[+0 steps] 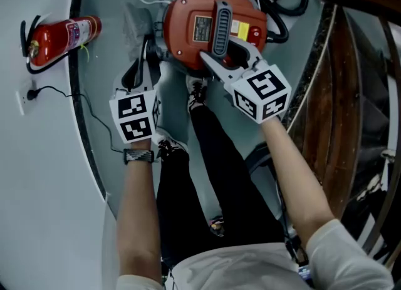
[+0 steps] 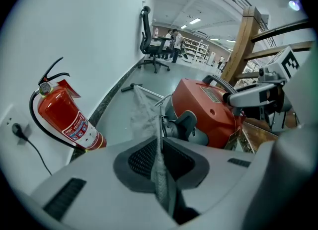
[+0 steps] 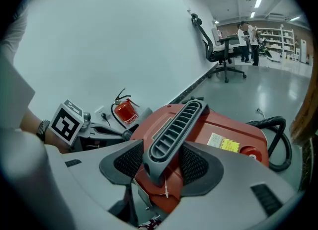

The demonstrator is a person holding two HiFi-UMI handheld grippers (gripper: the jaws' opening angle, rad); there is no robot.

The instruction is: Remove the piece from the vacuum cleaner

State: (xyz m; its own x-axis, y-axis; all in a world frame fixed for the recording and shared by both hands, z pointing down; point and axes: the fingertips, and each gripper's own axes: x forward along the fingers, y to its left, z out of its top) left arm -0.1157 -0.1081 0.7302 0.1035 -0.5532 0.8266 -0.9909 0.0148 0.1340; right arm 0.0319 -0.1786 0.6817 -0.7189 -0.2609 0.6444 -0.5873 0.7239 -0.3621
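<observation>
Two grippers work at the red vacuum cleaner (image 1: 194,29), which stands on the grey floor just in front of the person's feet. The right gripper (image 3: 164,160) reaches onto the top of the vacuum cleaner, and its jaws pinch the near end of the ribbed grey handle (image 3: 175,127) that runs across the lid; the handle fills the gap between the two dark pads. The left gripper (image 2: 160,160) sits at the vacuum cleaner's left side, lower than the lid. Its jaws are pressed almost together on a thin grey mesh piece (image 2: 145,117), which passes upright between the pads and rises towards the grey fitting on the vacuum cleaner's side. Whether the piece is still fastened to that fitting cannot be made out. A yellow label (image 3: 223,143) lies on the lid beside the handle, and a black hose (image 3: 276,137) curls away from the far side of the vacuum cleaner. To the vacuum cleaner's left a red fire extinguisher (image 1: 62,37) leans at the foot of the white wall, well apart from it. A wooden railing (image 1: 351,94) stands on the vacuum cleaner's right. Far beyond it, down the hall, stands an office chair (image 2: 151,40).
</observation>
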